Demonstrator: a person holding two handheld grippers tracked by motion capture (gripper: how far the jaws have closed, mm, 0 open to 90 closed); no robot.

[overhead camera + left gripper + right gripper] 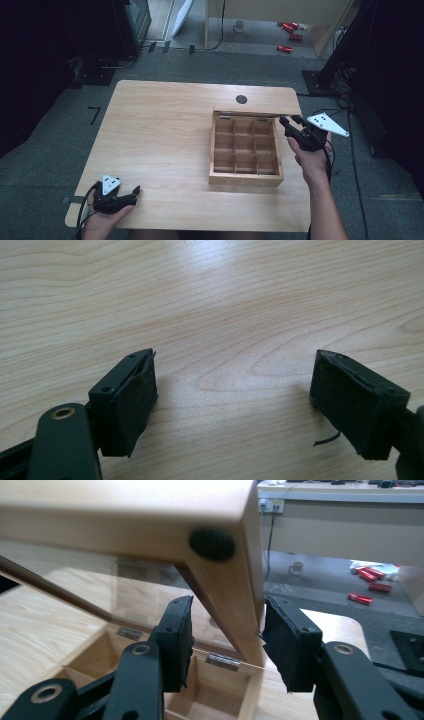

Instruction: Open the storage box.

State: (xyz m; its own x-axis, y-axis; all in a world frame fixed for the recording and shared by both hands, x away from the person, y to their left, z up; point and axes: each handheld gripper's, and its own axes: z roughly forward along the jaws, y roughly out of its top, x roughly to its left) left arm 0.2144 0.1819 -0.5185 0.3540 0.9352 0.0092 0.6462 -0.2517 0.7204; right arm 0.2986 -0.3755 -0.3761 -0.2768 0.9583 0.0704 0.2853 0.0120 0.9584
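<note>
step: I judge I'm working the lid (150, 510) of the wooden box (245, 177), centre-right of the table (160, 130) | right gripper (227, 645): jaws astride the lid's side edge, contact unclear | left gripper (232, 405): open, empty, lower left | next: steady swing on hinges (222, 661) | hidden: lid seen edge-on from above; whether it's opening or closing.

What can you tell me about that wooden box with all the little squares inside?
The wooden box is light wood, split by thin dividers into a grid of nine empty compartments. It sits flat on the table, toward its right side. Its lid, a wooden frame around a clear pane, is hinged at the far edge on small metal hinges and stands raised. The right tool has its jaws around the lid's frame, which carries a small black pad.
</note>
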